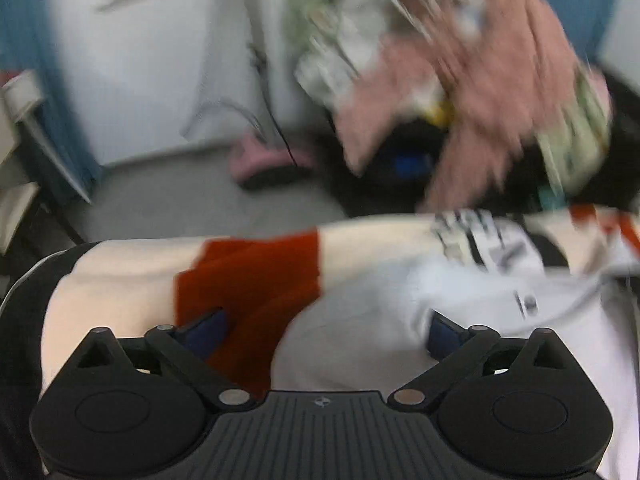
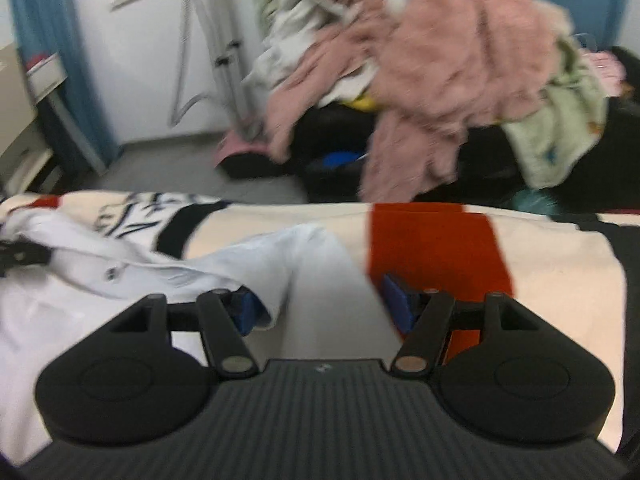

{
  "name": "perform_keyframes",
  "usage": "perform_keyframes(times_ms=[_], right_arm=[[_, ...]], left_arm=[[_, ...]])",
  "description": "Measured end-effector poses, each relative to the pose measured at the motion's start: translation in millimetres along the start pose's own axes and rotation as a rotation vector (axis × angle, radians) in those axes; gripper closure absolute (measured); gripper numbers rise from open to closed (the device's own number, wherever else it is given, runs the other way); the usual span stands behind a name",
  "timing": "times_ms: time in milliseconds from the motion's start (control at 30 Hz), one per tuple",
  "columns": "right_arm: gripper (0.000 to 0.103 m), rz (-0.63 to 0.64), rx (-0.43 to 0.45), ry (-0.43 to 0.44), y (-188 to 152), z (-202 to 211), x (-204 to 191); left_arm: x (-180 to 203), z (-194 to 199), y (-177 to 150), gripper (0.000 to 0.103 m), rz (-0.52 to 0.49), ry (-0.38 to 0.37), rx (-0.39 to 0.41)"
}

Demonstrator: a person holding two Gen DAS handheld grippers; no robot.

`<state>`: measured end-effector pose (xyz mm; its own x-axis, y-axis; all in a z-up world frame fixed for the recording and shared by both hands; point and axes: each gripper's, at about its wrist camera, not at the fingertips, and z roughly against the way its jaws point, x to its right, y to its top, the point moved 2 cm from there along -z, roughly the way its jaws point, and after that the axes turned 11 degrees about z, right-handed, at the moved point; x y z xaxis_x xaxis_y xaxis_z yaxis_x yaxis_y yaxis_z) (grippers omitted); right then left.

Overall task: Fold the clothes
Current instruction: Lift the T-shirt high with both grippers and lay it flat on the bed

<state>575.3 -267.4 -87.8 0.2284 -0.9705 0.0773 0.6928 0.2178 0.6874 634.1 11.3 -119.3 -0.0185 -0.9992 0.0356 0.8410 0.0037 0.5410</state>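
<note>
A white shirt point(image 1: 360, 320) with a small dark mark at the collar lies spread on a cream blanket point(image 1: 120, 280) that has a red stripe point(image 1: 256, 280). My left gripper point(image 1: 326, 334) is open just above the shirt's edge, where white cloth meets the red stripe. In the right wrist view a sleeve of the white shirt point(image 2: 320, 272) runs between the fingers of my right gripper point(image 2: 322, 306), which is open. The shirt's body stretches off to the left there. The blue pads point(image 2: 396, 300) show no cloth pinched. Both views are blurred.
Beyond the blanket's far edge, a big heap of clothes point(image 2: 460, 60), mostly pink and pale green, is piled on something black. A metal stand point(image 2: 224, 60) and a blue curtain point(image 2: 60, 60) stand at the white wall. Grey floor point(image 1: 180, 192) lies between.
</note>
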Motion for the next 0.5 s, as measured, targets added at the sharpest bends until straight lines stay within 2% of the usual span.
perform_keyframes(times_ms=[100,167,233,300,400,500], right_arm=[[0.038,0.014,-0.054,0.095,8,3,-6],[0.037,-0.011,-0.021,0.118,10,24,-10],[0.038,-0.039,0.016,0.138,12,47,-13],[0.038,-0.033,0.062,0.127,7,71,-15],[0.037,-0.033,0.139,0.097,-13,123,-28],[0.037,-0.050,0.207,0.070,-44,180,-42]], left_arm=[[5,34,14,0.001,-0.027,-0.043,0.066],[6,54,20,0.000,-0.014,-0.112,0.099],[4,80,15,0.000,0.018,-0.142,0.156],[1,109,5,0.000,0.052,-0.162,0.218],[-3,163,-27,0.000,0.092,-0.173,0.303],[-3,228,-76,0.000,0.138,-0.179,0.362]])
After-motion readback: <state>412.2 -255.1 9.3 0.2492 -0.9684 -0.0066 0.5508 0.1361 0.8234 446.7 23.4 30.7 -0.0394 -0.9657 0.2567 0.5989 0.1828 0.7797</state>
